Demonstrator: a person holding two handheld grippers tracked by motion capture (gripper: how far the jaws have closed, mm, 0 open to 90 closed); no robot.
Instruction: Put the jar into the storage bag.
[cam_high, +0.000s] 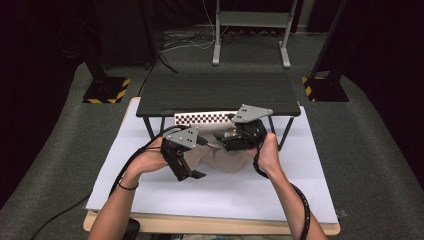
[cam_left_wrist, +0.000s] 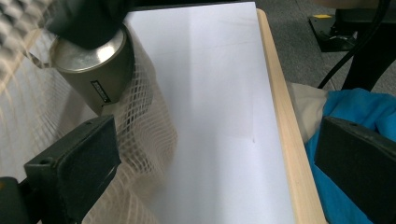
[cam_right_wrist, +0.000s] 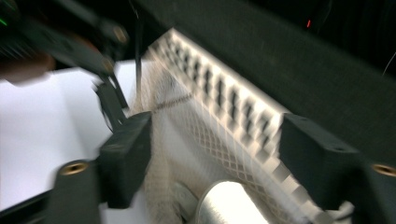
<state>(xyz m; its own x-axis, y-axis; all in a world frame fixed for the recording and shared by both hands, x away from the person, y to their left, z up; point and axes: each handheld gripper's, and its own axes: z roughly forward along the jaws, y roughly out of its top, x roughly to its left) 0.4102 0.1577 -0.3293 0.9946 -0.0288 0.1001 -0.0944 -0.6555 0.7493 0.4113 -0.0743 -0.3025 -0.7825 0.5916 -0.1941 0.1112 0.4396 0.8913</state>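
Observation:
A beige mesh bag (cam_high: 225, 160) lies on the white sheet (cam_high: 200, 195) between my two grippers. My right gripper (cam_high: 227, 144) hangs over the bag and is shut on a metal can (cam_left_wrist: 93, 70). In the right gripper view the can (cam_right_wrist: 229, 203) sits low between the jaws of that gripper (cam_right_wrist: 215, 158), with the mesh (cam_right_wrist: 196, 126) spread behind it. My left gripper (cam_high: 192, 174) points down at the sheet just left of the bag. Its jaws (cam_left_wrist: 215, 172) stand wide apart, and the mesh (cam_left_wrist: 144, 126) drapes against one of them without being pinched.
A low black shelf (cam_high: 217, 92) stands across the back of the sheet, with a checkered strip (cam_high: 205, 118) under its front edge. The table's wooden edge (cam_left_wrist: 285, 140) runs beside blue cloth (cam_left_wrist: 355, 107). A metal stand (cam_high: 250, 30) is on the floor behind.

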